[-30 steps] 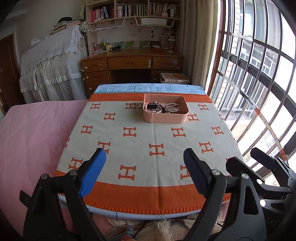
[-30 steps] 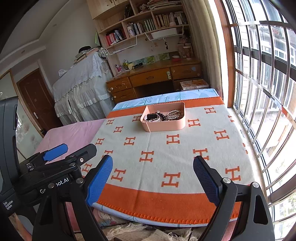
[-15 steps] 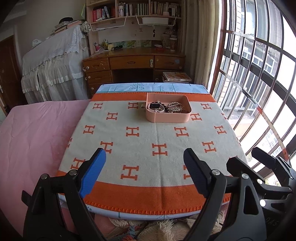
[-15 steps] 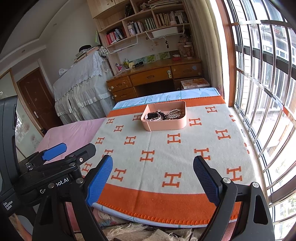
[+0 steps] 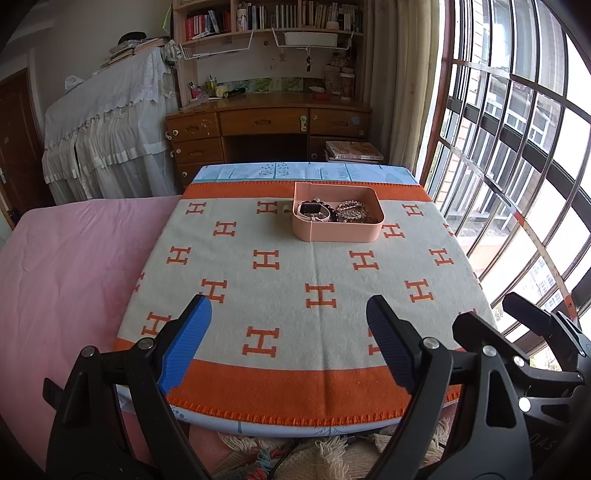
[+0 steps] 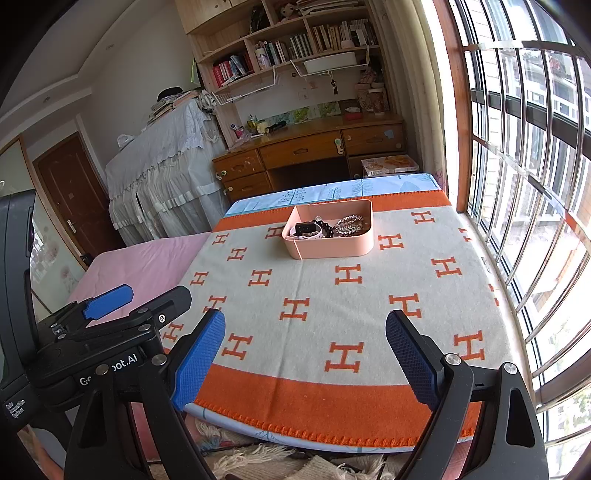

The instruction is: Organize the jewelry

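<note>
Work surface: a table covered by a blanket in grey-white with orange H motifs and broad orange bands along its near and far edges; a pale blue printed cloth shows beyond the far band and under the near hem. Principal item: one pink tray, rectangular with rounded corners, standing on the blanket near the far orange band, right of centre in the left wrist view and well apart from both tools. Contents of the tray: a watch with a dark face and pale strap at the left side, a string of dark beads just beside it, and a metallic, openwork piece of jewelry at the right; finer detail of these pieces is too small to tell. A small pale object lies against the outer left wall of the tray, nature unclear. Tools: left gripper and right gripper, each with blue-padded fingers spread wide and nothing between them, both poised above the near edge of the blanket and angled down toward it; the left gripper also appears at the lower left of the right wrist view. Surroundings: a pink sheet to the left of the table, a wooden desk with drawers behind it, bookshelves above the desk, a white lace-covered piece of furniture at left, and a barred window along the right side.
</note>
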`<move>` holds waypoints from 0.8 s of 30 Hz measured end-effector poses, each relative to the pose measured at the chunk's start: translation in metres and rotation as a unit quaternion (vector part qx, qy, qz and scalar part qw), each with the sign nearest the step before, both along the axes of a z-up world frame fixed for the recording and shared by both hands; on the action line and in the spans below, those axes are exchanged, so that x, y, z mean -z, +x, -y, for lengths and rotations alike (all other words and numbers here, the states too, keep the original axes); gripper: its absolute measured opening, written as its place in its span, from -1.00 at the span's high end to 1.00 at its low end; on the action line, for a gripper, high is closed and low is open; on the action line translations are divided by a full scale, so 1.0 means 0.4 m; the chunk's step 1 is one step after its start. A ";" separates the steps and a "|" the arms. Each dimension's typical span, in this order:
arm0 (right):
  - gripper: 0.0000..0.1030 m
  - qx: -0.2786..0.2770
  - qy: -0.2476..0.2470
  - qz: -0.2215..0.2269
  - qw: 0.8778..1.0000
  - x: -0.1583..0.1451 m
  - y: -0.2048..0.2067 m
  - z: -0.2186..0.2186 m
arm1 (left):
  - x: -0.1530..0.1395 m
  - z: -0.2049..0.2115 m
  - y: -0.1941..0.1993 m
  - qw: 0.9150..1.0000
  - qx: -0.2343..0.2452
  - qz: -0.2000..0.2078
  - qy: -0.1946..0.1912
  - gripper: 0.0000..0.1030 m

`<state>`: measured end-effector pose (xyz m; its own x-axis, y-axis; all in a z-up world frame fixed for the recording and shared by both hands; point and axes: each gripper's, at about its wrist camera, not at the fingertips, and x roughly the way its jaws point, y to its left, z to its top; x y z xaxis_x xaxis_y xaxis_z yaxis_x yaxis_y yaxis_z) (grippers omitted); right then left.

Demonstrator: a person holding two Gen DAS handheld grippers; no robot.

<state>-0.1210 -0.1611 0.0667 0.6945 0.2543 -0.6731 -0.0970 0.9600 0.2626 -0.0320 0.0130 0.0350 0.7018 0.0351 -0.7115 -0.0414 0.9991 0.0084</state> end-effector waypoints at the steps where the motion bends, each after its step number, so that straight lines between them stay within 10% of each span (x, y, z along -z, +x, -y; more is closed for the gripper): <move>1: -0.75 0.000 0.000 0.000 1.000 0.001 0.000 0.000 | 0.000 0.000 0.000 1.000 0.000 0.000 0.000 -0.64; 24: -0.75 -0.005 -0.002 -0.004 1.000 0.009 0.007 -0.010 | 0.028 -0.025 -0.011 1.000 -0.004 -0.006 -0.002 -0.64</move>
